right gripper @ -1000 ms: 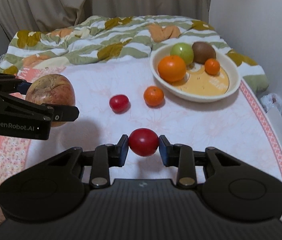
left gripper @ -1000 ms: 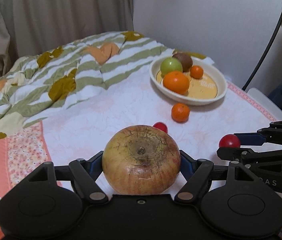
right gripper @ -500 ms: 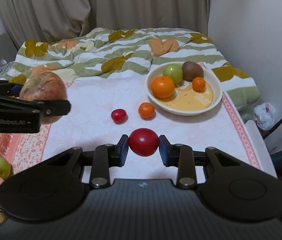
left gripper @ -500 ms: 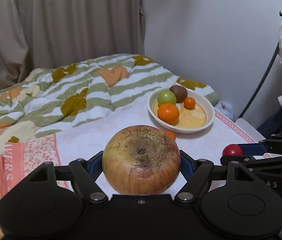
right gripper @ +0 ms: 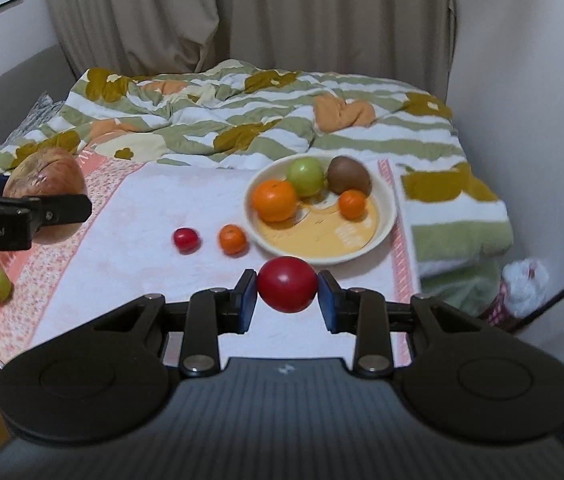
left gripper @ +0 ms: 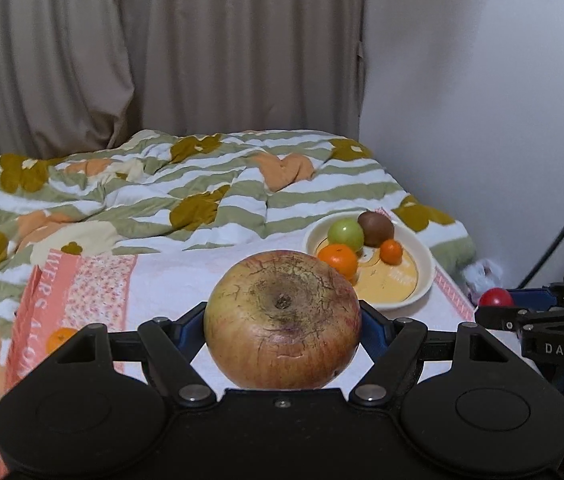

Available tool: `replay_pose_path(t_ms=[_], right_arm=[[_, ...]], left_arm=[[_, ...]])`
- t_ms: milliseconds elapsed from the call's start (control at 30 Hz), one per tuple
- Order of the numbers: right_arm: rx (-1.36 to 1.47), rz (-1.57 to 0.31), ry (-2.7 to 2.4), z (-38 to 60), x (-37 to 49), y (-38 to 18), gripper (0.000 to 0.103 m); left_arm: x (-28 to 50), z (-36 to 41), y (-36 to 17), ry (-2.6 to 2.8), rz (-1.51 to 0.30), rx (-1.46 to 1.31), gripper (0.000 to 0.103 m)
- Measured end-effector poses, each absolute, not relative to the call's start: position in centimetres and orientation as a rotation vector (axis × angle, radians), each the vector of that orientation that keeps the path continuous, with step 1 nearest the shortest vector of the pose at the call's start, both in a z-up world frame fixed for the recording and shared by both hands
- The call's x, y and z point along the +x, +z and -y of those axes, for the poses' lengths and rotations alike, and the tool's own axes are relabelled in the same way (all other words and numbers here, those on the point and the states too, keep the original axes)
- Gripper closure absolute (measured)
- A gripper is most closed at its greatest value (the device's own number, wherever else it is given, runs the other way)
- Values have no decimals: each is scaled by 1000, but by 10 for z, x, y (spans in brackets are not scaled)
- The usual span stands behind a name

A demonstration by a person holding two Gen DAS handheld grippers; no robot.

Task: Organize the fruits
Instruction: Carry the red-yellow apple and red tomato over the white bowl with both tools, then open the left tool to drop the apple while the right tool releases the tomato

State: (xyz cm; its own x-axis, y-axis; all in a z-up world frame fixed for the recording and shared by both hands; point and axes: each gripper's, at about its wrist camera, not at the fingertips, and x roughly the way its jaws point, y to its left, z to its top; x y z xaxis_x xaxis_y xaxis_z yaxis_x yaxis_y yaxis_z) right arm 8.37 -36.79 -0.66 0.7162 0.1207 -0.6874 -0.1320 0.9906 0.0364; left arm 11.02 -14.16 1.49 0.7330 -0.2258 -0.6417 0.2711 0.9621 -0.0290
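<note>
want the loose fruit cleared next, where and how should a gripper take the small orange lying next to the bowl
Grip the small orange across its widest middle, coming from above, fingers on its near and far sides. It is round and sits free on the white cloth, but the red fruit on one side and the bowl on the other crowd a sideways grip.

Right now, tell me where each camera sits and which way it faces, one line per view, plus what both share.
Left wrist: on the left gripper, facing forward and down over the bed toward the bowl; its own jaws clamp the large apple; the right gripper's fingers show at the right edge.
Right wrist: on the right gripper, facing the same bowl; its jaws clamp the red fruit; the left gripper enters at left.
Shared: bowl, apple, red fruit, striped blanket, curtain.
</note>
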Motion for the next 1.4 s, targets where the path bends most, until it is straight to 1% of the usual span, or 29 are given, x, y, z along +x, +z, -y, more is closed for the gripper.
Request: replay_pose_path(t_ms=[233,500,767,1067,1400], right_arm=[[-51,-743,175,417,118,0,55],[-44,-759,175,448,165,-9,55],[-30,-780,177,460,203,-26,55],[-1,-833,157,467,237,-52,55],[21,-860,137,470,254,-71,55]], left_arm=[[118,187,17,-241,-689,28,24],[154,233,4,-283,-713,61,24],[195,271,-27,-367,-750,137,24],[232,297,-70,-440,-818,217,24],[253,318,-105,-491,-856,308,24]])
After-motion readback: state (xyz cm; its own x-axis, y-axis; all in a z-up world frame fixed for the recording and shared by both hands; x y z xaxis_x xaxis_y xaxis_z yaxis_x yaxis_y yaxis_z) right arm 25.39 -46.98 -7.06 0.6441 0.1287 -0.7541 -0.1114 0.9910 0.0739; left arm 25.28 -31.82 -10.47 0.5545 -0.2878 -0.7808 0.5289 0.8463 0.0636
